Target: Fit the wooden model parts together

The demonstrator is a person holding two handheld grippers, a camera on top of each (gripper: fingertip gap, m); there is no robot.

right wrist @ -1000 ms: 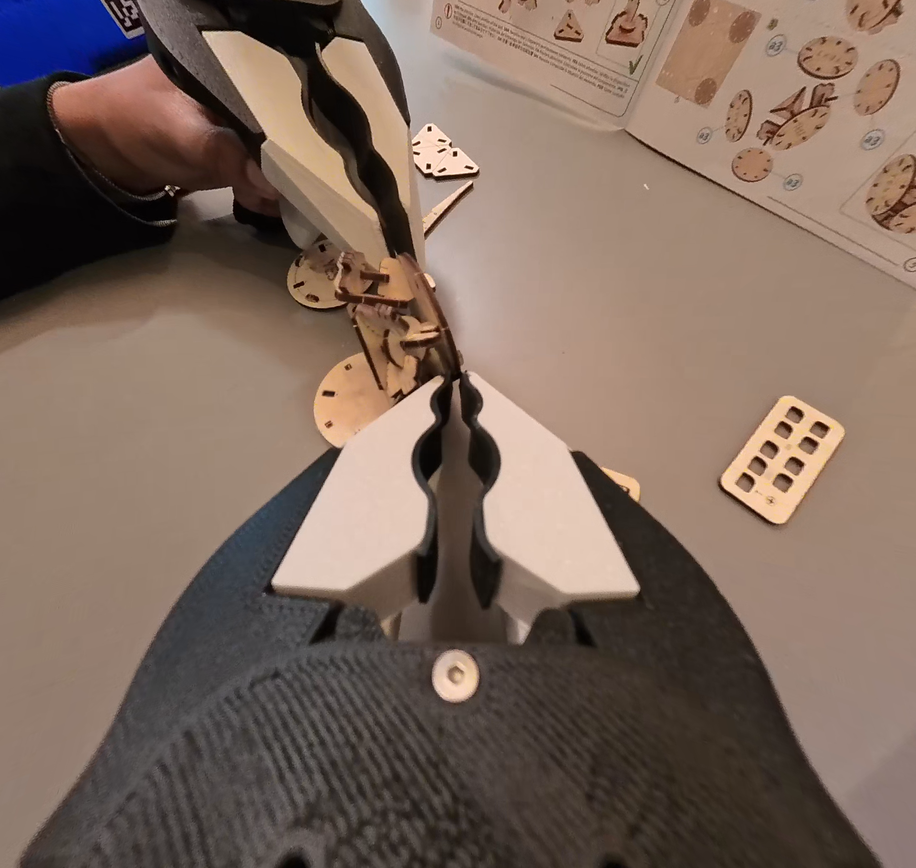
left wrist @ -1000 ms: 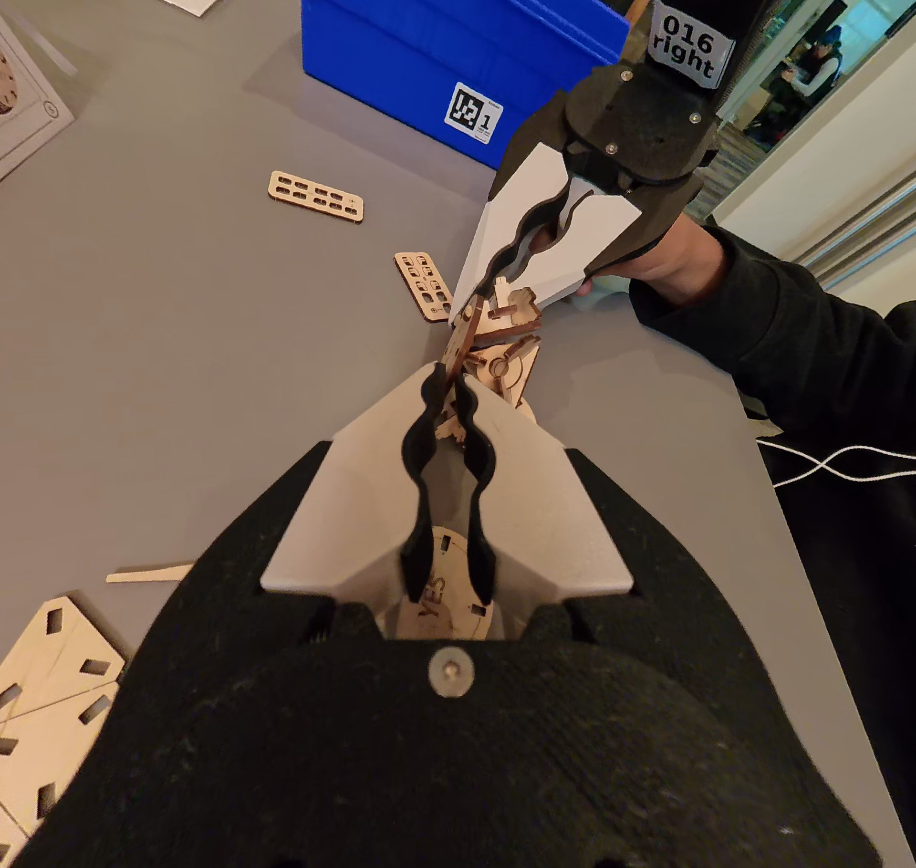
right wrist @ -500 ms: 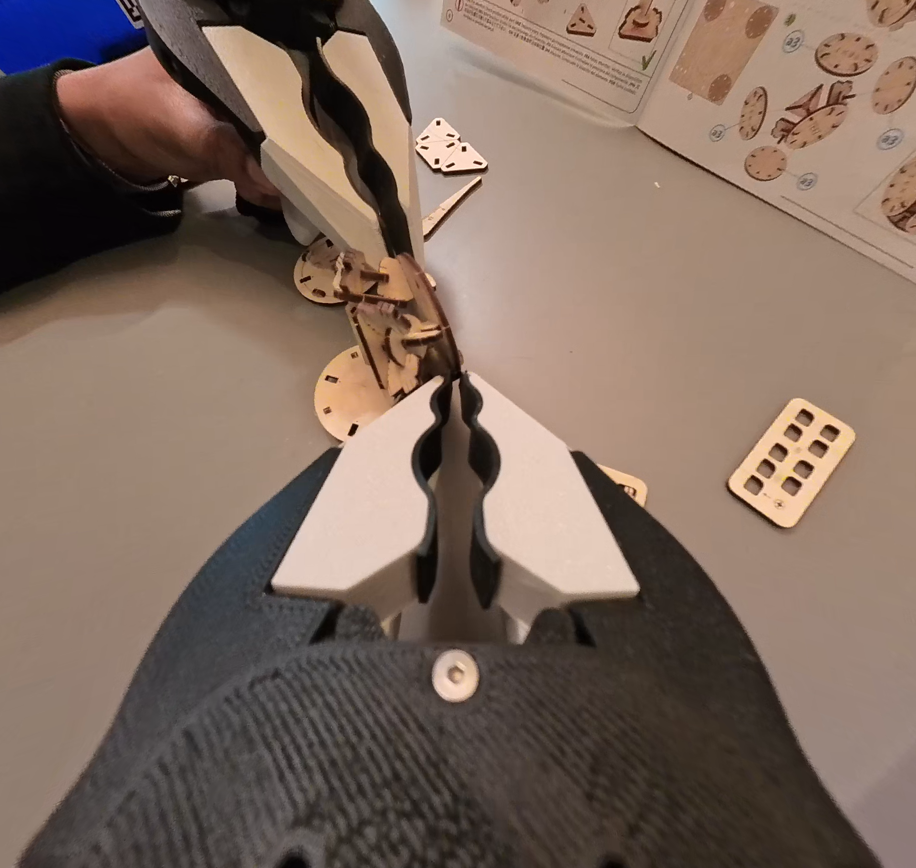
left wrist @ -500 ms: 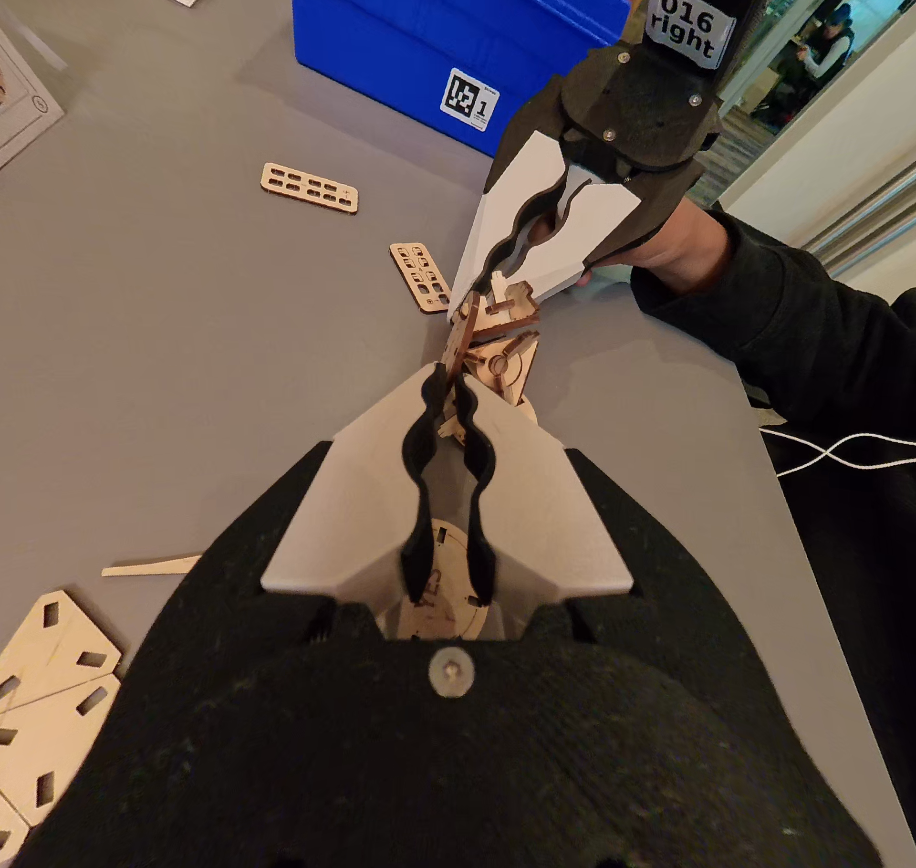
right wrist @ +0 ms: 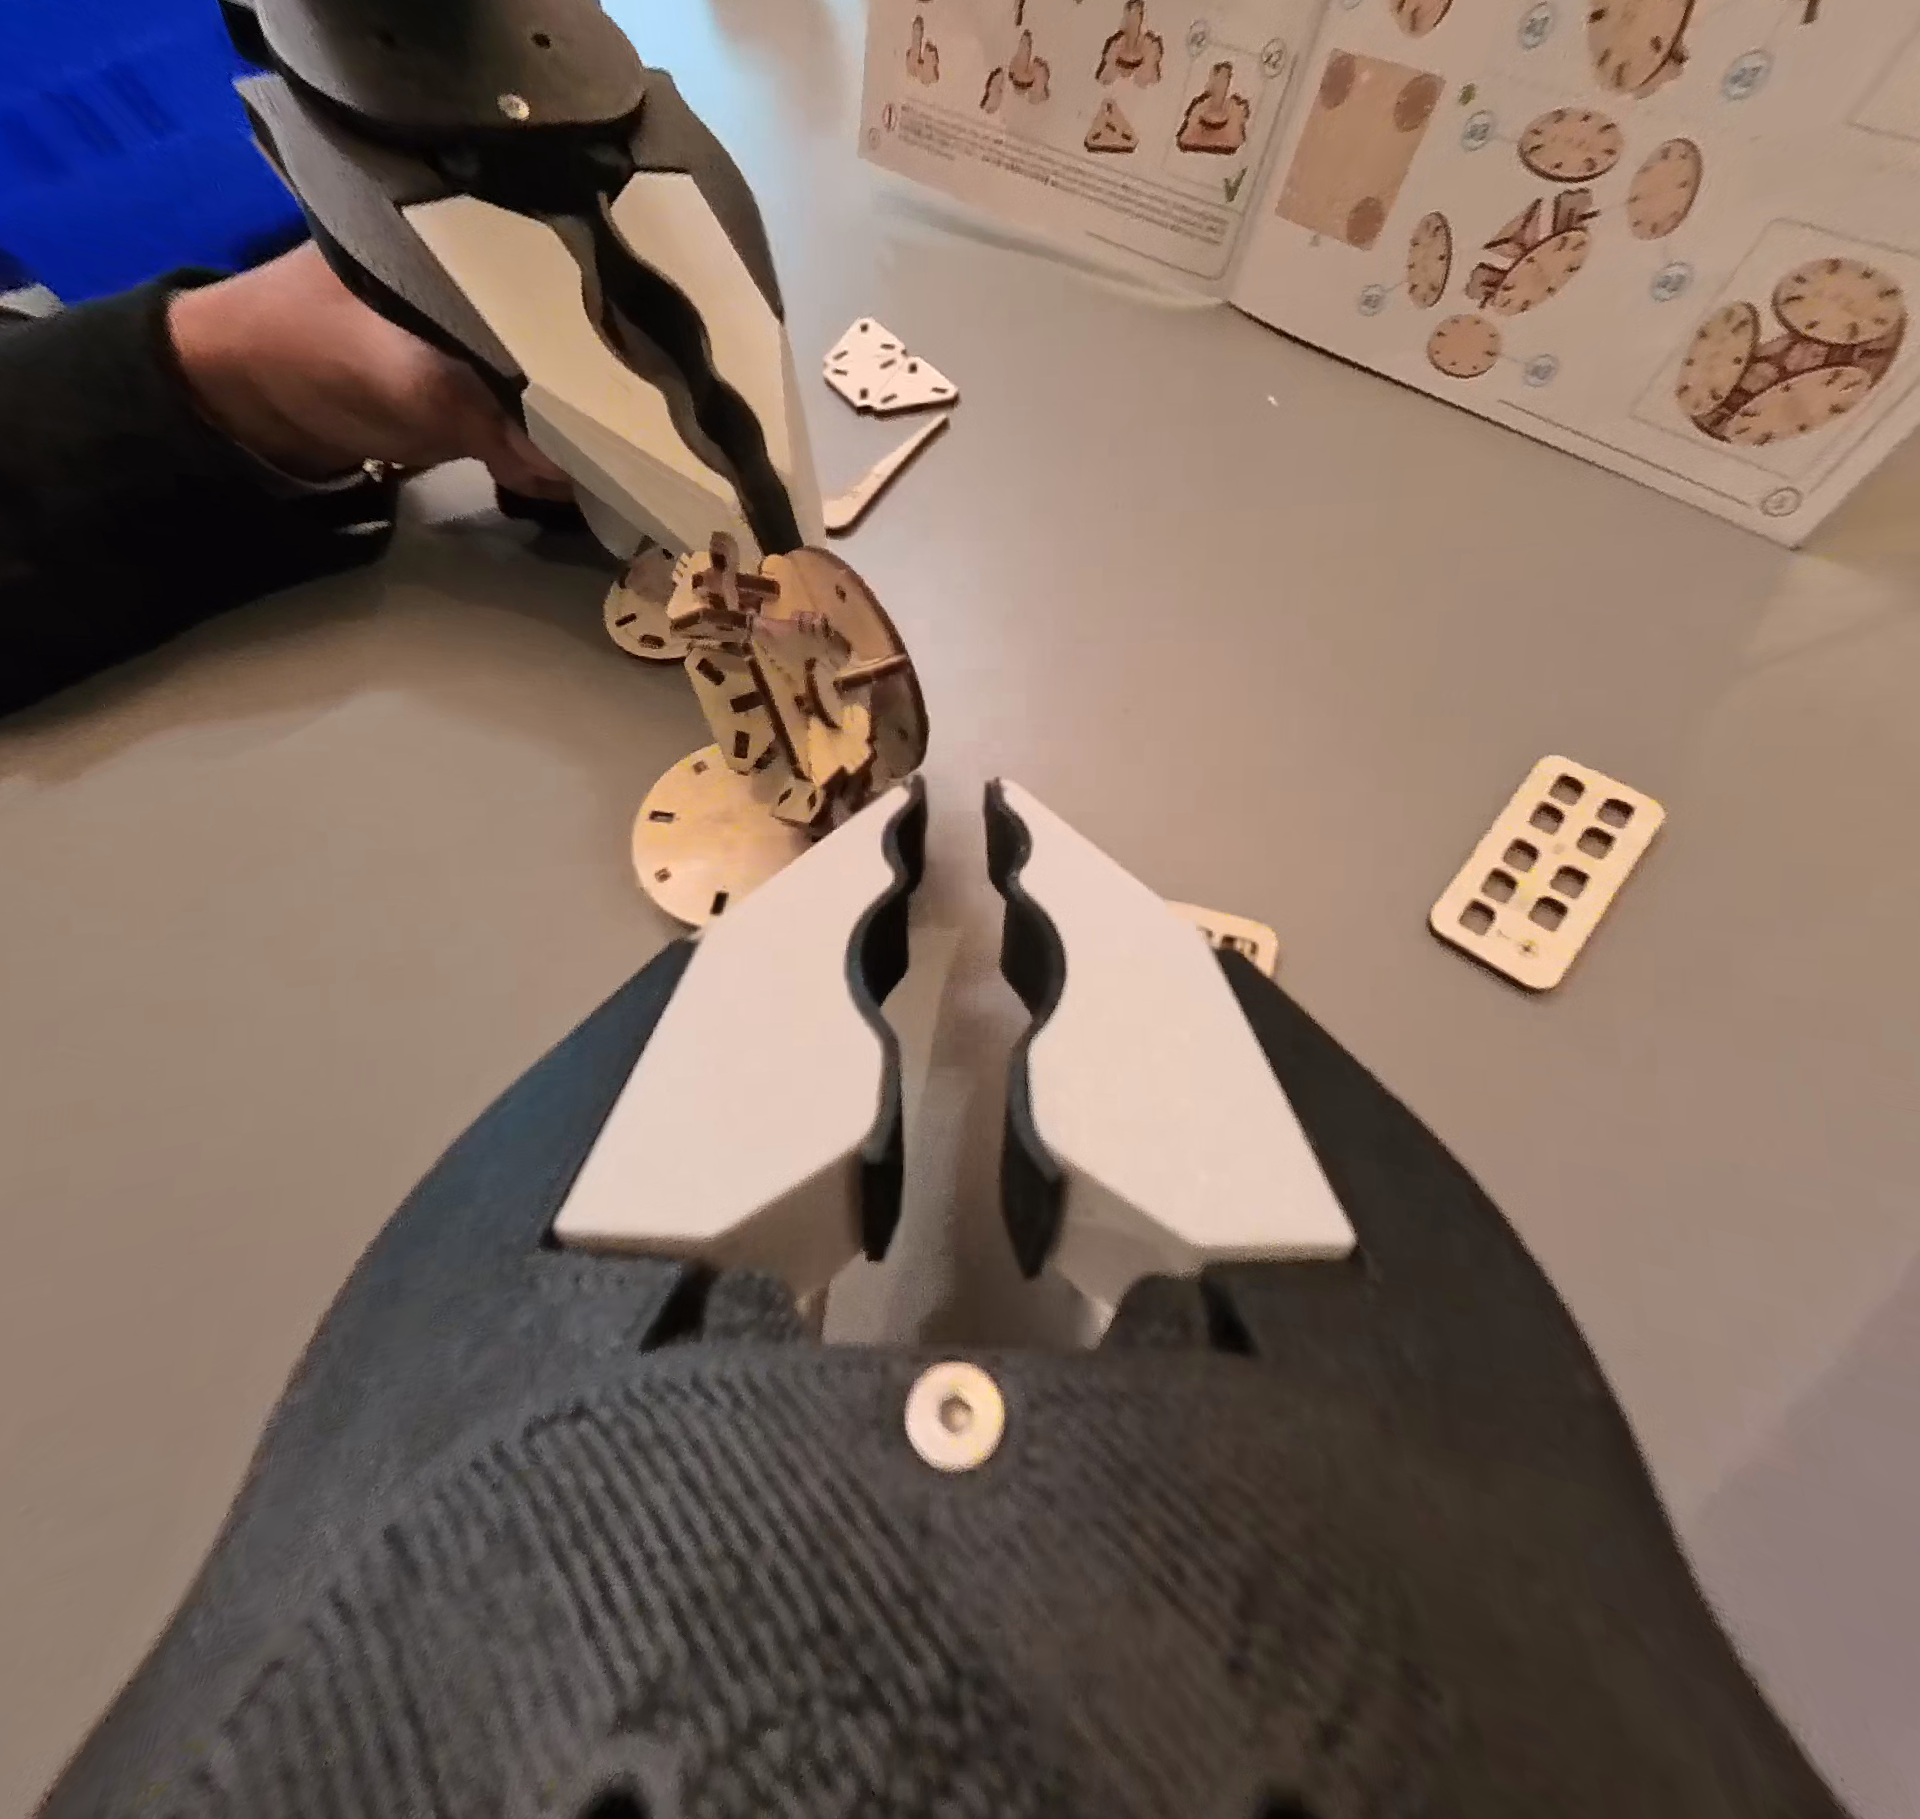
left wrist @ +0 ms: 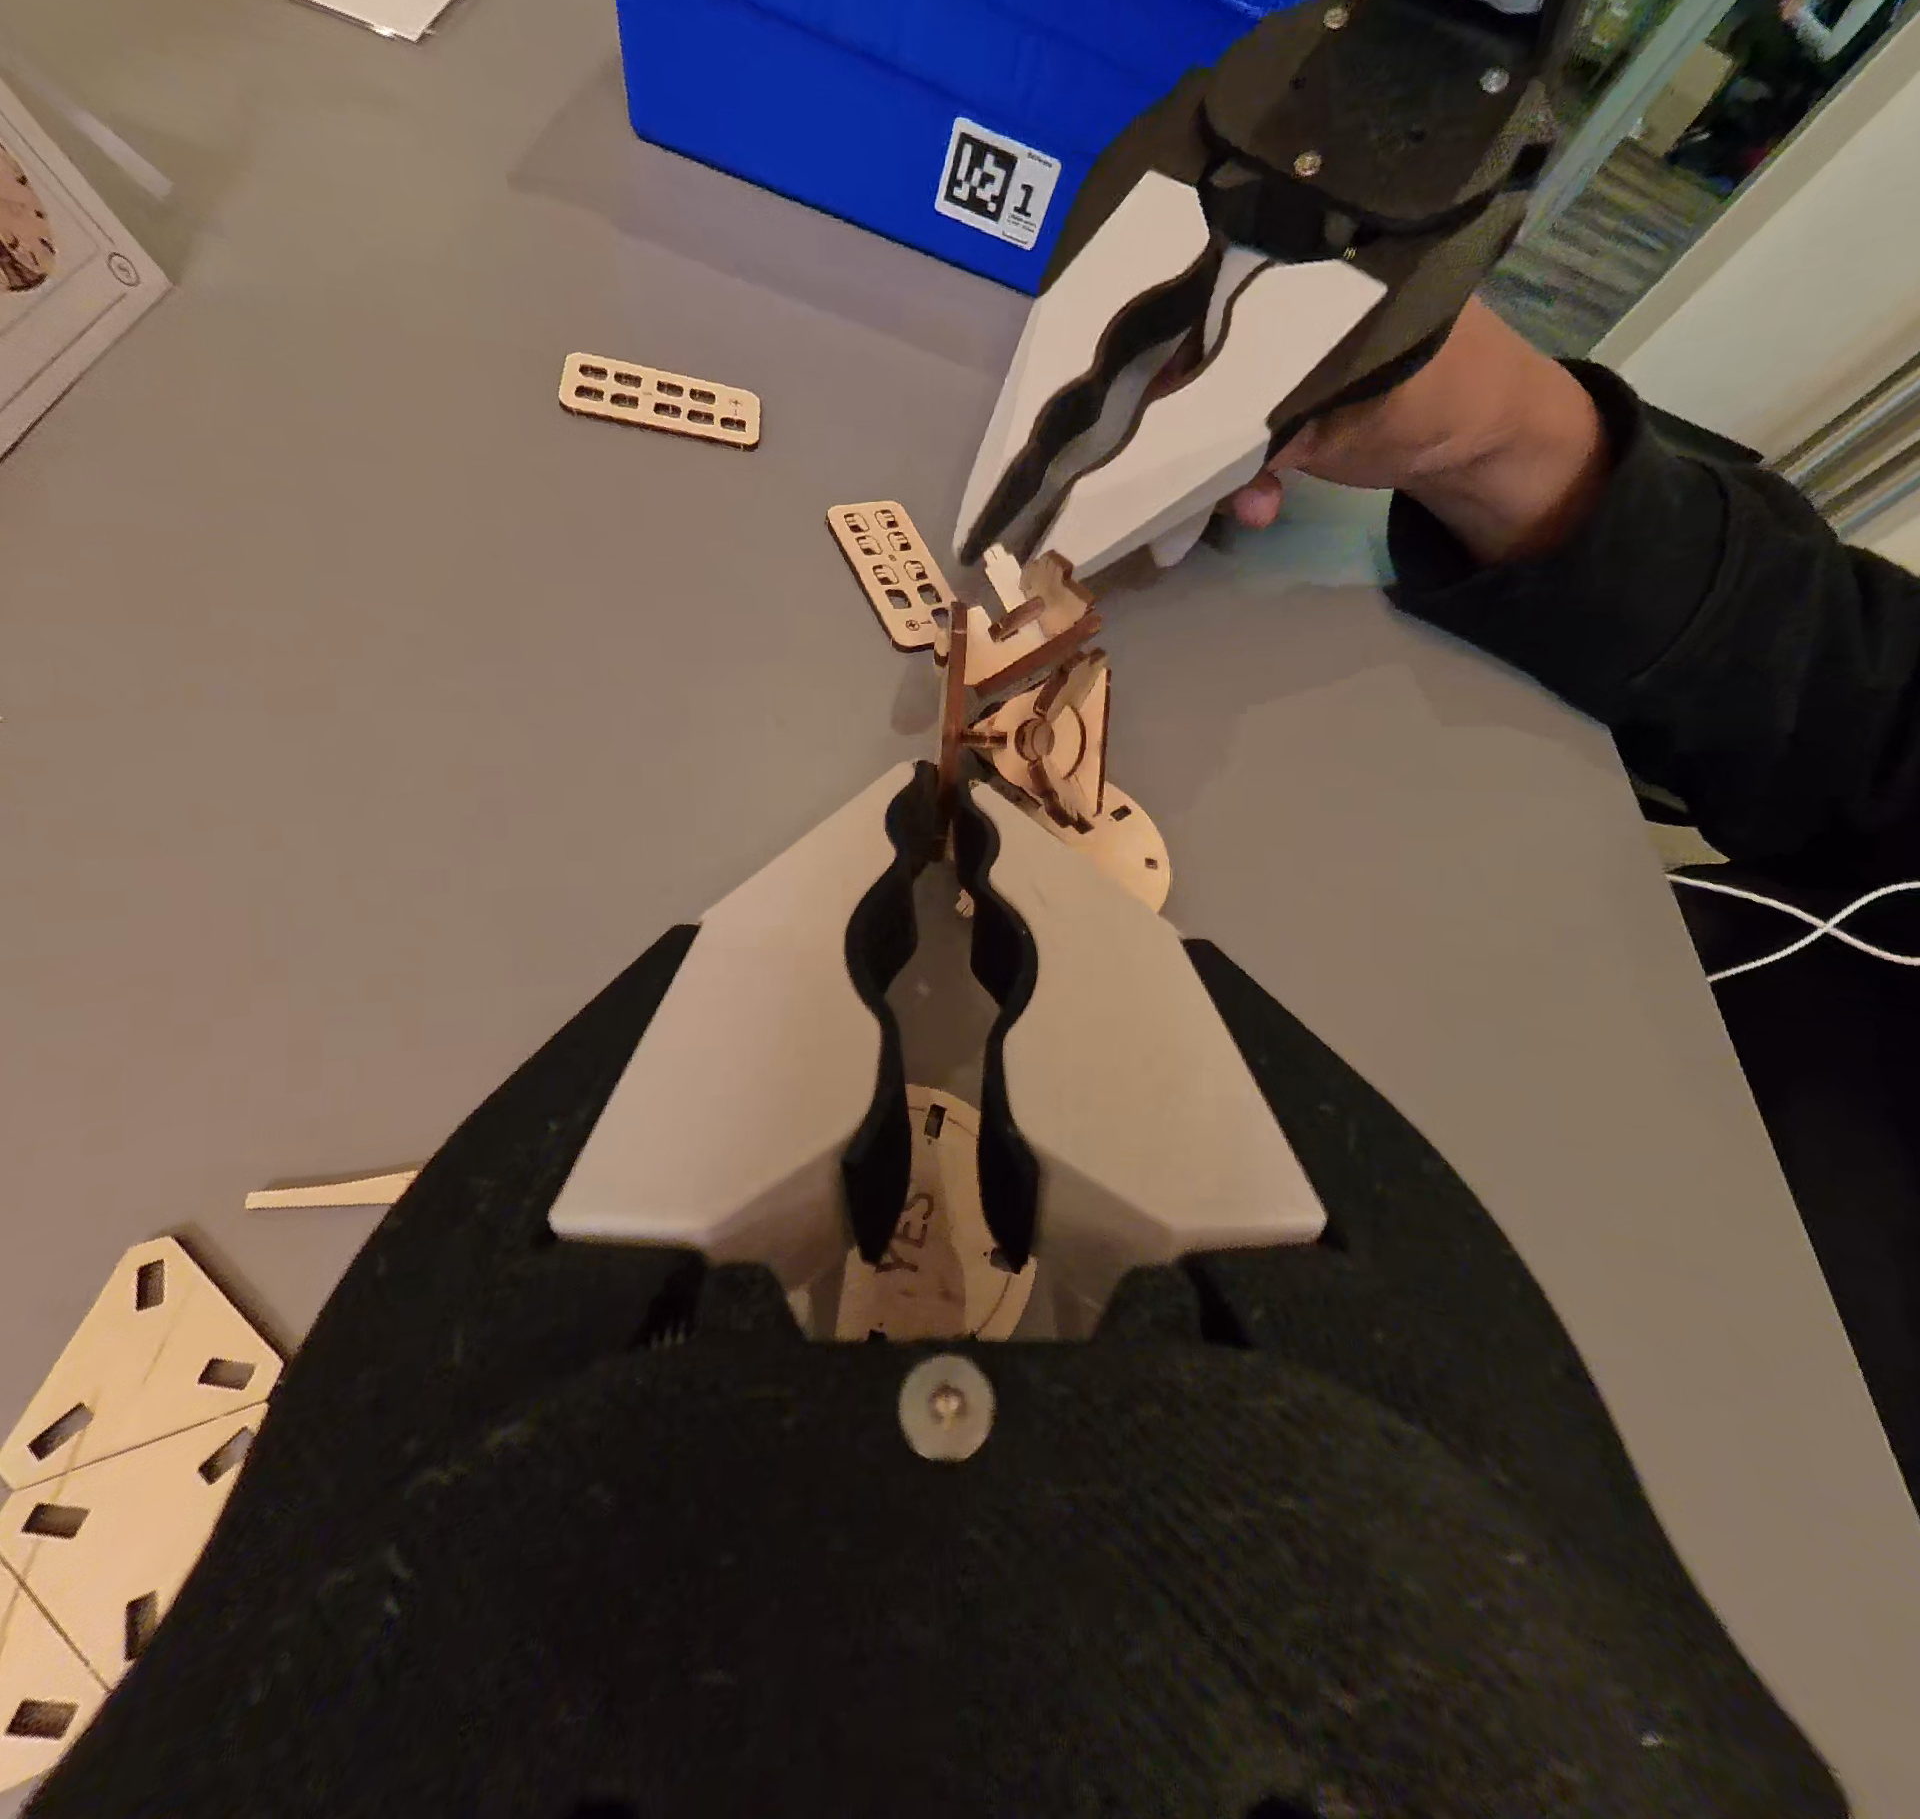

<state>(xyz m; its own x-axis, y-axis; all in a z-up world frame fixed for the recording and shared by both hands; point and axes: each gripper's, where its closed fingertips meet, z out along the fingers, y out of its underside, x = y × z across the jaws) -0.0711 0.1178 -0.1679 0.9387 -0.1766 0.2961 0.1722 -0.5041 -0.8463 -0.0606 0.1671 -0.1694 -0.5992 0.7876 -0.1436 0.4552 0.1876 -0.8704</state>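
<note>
In the left wrist view, the left gripper (left wrist: 940, 813) pinches the thin edge of a round disc on the wooden model (left wrist: 1023, 699), with both black pads pressed on it. The model sits at about 12 o'clock from the gripper, and its bottom disc rests on the grey table (left wrist: 364, 730). The right gripper (left wrist: 1003, 554) hangs at 1 o'clock with its tips just above the model's top peg, and its jaws are a little apart. A blue box (left wrist: 831, 55) stands at 12 o'clock, well back. Two small slotted plates (left wrist: 660, 400) lie at 11 o'clock, and there is wide bare table to the left. The table edge runs down the right side, near a white cord (left wrist: 1818, 928). In the right wrist view, the right gripper (right wrist: 951, 798) is open with nothing between its pads, and it sits just beside the model's (right wrist: 800, 678) big disc at 11 o'clock. The left gripper (right wrist: 779, 533) reaches down from 11 o'clock onto the model. A slotted plate (right wrist: 1548, 870) lies at 2 o'clock, and an open instruction booklet (right wrist: 1455, 159) lies at 1 o'clock. The table between them is bare.
</note>
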